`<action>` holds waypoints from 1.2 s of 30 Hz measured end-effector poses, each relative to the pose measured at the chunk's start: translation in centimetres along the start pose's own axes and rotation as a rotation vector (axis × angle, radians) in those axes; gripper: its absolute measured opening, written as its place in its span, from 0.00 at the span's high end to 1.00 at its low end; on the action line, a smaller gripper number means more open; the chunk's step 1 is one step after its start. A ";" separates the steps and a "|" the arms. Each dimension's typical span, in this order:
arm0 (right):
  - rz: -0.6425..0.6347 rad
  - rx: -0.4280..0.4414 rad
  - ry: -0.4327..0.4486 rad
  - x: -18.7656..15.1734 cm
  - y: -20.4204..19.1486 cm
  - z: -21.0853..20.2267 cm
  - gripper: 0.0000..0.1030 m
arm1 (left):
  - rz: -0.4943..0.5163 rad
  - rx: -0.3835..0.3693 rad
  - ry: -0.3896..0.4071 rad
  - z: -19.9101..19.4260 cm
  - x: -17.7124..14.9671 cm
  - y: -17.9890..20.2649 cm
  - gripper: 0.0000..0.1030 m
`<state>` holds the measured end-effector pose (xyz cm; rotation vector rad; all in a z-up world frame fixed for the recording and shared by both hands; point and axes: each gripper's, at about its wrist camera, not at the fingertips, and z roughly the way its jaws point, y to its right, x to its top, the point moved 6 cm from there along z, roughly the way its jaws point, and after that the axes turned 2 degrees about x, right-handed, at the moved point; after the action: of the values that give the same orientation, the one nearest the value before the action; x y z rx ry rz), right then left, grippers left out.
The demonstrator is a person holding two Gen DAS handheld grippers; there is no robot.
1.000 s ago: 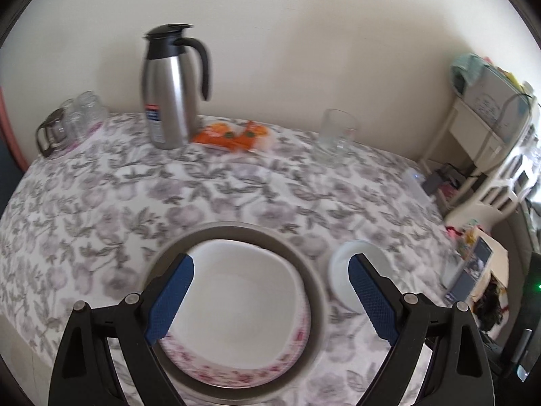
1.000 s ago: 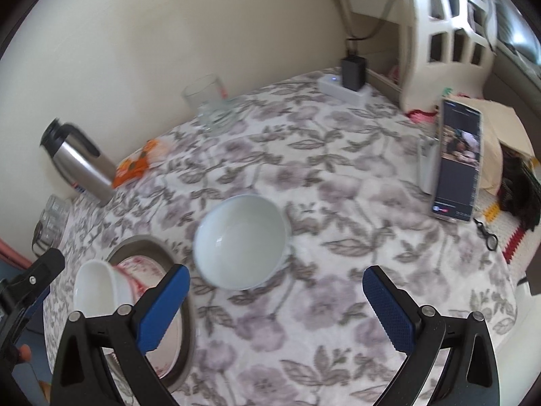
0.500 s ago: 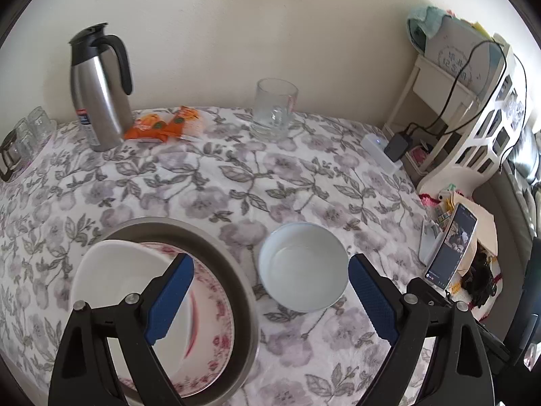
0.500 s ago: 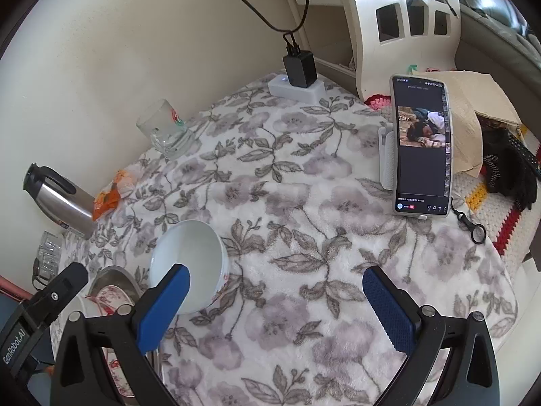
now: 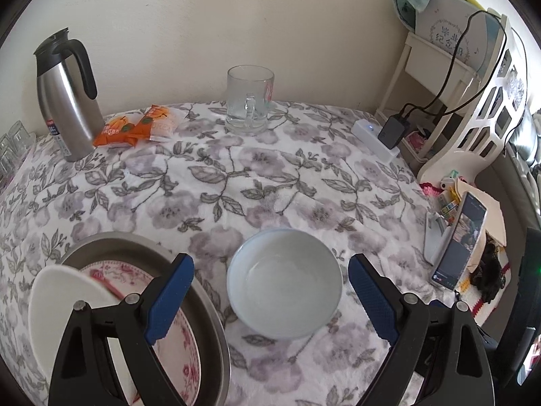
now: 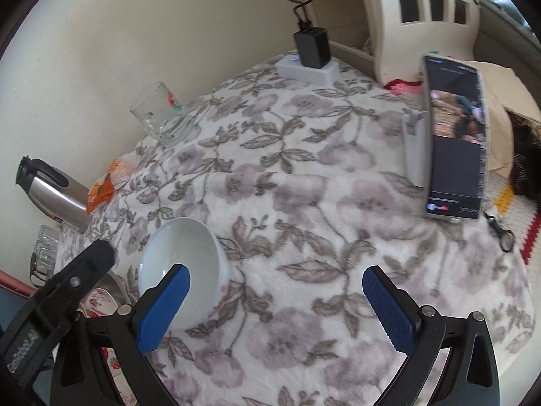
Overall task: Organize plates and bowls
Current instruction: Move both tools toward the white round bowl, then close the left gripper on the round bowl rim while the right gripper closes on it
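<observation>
2 blue-padded fingers of the left gripper (image 5: 270, 299) stand wide apart in the left wrist view, holding nothing, with the pale bowl (image 5: 284, 282) sitting on the floral tablecloth (image 5: 236, 182) between and just ahead of them. To its left lies a stack: a grey metal tray (image 5: 203, 304) carrying a red-patterned plate (image 5: 182, 352), with a white bowl (image 5: 64, 318) resting tilted on top. My judgement is that this gripper is lining up on the pale bowl; it should come down so that 1 finger goes inside the rim and 1 outside, pinching the wall, since the span looks barely wider than the bowl.

From the right wrist view, the right gripper (image 6: 275, 301) is likewise spread open and empty over bare cloth, with the pale bowl (image 6: 182, 270) partly behind its left finger and the left gripper's black frame at lower left. It would do best to hold clear, well away from the propped phone (image 6: 453, 142).
</observation>
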<state>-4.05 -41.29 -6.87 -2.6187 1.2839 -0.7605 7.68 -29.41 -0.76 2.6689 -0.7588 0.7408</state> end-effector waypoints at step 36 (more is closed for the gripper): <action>-0.026 0.045 -0.105 -1.4 -2.4 7.1 0.39 | 0.022 0.035 -0.082 7.0 -0.5 -1.8 0.39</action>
<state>0.42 -39.48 -12.77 -2.6072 1.1931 -0.6389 11.15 -30.40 -7.09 2.7407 -0.8043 0.6598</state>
